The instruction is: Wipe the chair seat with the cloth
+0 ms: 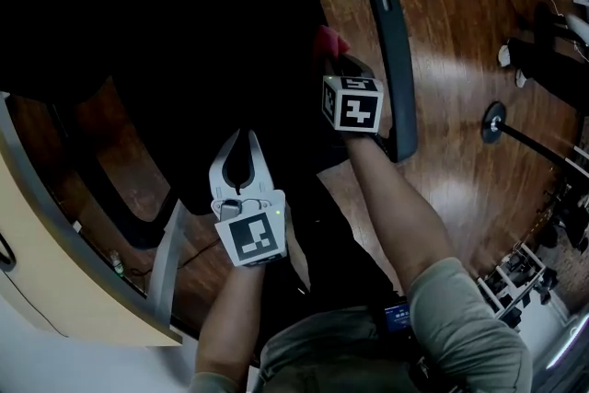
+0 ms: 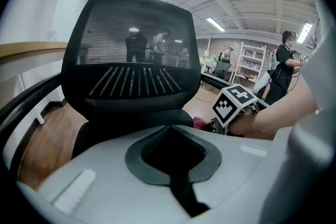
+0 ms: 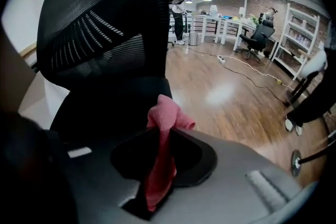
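1. The fingers of the right gripper (image 3: 167, 132) are clamping a narrow fold of the pink cloth (image 3: 164, 113), and only a small tuft is poking past the tips at lower centre of the right gripper view. With so little fabric showing, the hard tips could be scraping the seat instead of the cloth wiping it.
2. The pinch is looking thin, so drag across the upholstery could be pulling the cloth free.
3. The fingers of the left gripper (image 1: 239, 139) are resting together on nothing, hovering at lower centre of the head view. Nothing is bracing the chair, so a firm push could be swivelling or shifting it on the wooden floor (image 1: 460, 51).
4. The chair seat (image 3: 105, 107) is lying in deep shadow, and whether the cloth is touching it cannot be told. The cloth is sitting by the seat's right edge, just beside the armrest (image 1: 398, 60), so a stroke could be running off the edge or knocking that arm.
5. The two grippers are working near each other, and a sweep towards the frame's left could be bumping them together.
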### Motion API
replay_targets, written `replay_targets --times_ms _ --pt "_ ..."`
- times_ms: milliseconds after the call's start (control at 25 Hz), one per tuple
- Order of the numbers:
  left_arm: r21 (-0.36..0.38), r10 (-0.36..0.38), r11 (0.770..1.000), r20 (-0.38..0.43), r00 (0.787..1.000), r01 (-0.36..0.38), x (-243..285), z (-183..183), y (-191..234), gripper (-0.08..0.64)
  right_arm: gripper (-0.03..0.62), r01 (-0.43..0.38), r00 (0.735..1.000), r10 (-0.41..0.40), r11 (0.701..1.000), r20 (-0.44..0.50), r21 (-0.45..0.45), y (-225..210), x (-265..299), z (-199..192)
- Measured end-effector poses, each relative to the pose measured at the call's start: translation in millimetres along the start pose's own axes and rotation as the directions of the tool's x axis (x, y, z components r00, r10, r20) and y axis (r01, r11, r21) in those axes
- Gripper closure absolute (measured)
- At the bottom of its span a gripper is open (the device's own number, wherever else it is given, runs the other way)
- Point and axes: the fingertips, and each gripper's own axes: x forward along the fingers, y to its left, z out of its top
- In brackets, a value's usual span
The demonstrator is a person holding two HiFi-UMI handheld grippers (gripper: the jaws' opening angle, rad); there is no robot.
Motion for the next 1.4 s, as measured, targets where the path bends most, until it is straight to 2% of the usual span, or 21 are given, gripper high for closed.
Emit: replay_targets --times_ms 240,520,640,760,880,1080,1240,1400 --pt "-0.004 -0.008 1.0 -0.025 1.0 0.007 4.9 -25.6 -14.9 0.555 0.531 0.013 1.0 -0.013 1.0 0.005 0.0 -9.8 1.2 -17.1" --pt "-0.045 0.045 0.998 -0.025 0.999 -0.047 -10.0 -42.2 -5.7 0.554 0.531 0.03 0.999 -0.029 0.999 0.027 -0.018 -10.1 -6.6 -16.1" --pt "-0.063 0.102 0.993 -0.028 0.994 -0.103 -33.2 -46.5 20.6 0.554 0.531 -0.014 0.999 0.017 0.998 0.05 -0.062 28.0 -16.0 -10.9" --pt "-0.064 0.146 0.987 -0.035 0.989 -0.148 -53.6 -49.1 48.3 0.554 0.531 -0.112 0.991 0.12 0.985 0.054 -0.134 87.7 -21.5 -8.8" --pt "-0.08 0.189 0.978 -0.05 0.981 -0.192 -74.2 -59.9 73.9 0.554 0.531 -0.229 0.97 0.24 0.951 0.029 -0.209 154.8 -26.4 -18.8" --pt "-0.117 0.244 0.961 -0.072 0.967 -0.251 -112.8 -82.9 106.7 0.554 0.531 -0.388 0.917 0.396 0.853 -0.051 -0.349 257.7 -39.5 -54.7" --pt "-0.132 0.265 0.952 -0.094 0.96 -0.275 -136.7 -103.2 124.1 0.554 0.531 -0.475 0.874 0.467 0.77 -0.131 -0.426 320.6 -44.5 -88.2" --pt "-0.148 0.276 0.945 -0.116 0.954 -0.291 -152.8 -120.4 133.6 0.554 0.531 -0.532 0.842 0.5 0.714 -0.2 -0.455 359.5 -46.8 -112.8"
